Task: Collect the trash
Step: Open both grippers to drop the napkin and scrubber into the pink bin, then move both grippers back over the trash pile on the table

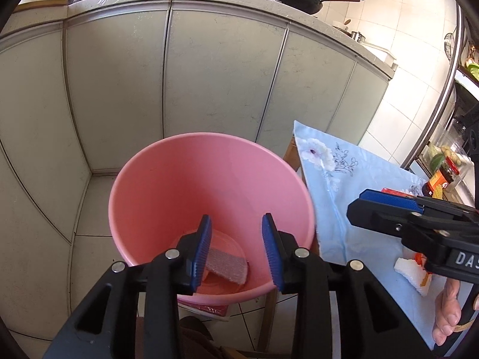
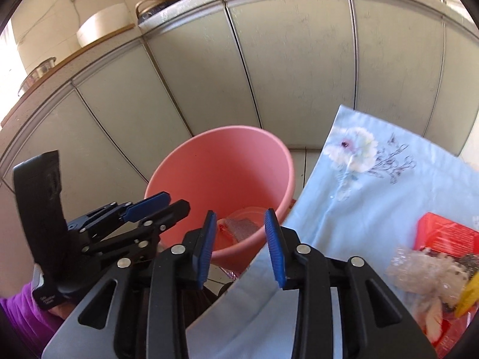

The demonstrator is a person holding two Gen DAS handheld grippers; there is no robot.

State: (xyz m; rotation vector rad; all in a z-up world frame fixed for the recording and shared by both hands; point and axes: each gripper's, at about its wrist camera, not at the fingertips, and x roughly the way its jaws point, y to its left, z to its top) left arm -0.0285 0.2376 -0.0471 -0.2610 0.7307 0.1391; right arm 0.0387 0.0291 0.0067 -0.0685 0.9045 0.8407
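Hovering spread, empty: left claw [image 1: 236,249], right claw [image 2: 241,246] over smooth pink plastic bucket [image 1: 185,179]; ribbed blue pads.

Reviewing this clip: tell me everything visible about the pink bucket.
The pink bucket is a smooth, plastic-looking tub, round, tapering toward its base, upright with its mouth open. It sits low, below the cloth-covered table's edge and in front of pale cabinet doors. At the bottom lie a pale rectangular padded-looking piece and a clear, lid-like round item. Under the base shows something printed. The left gripper's open fingers hover above its mouth; no contact is visible.
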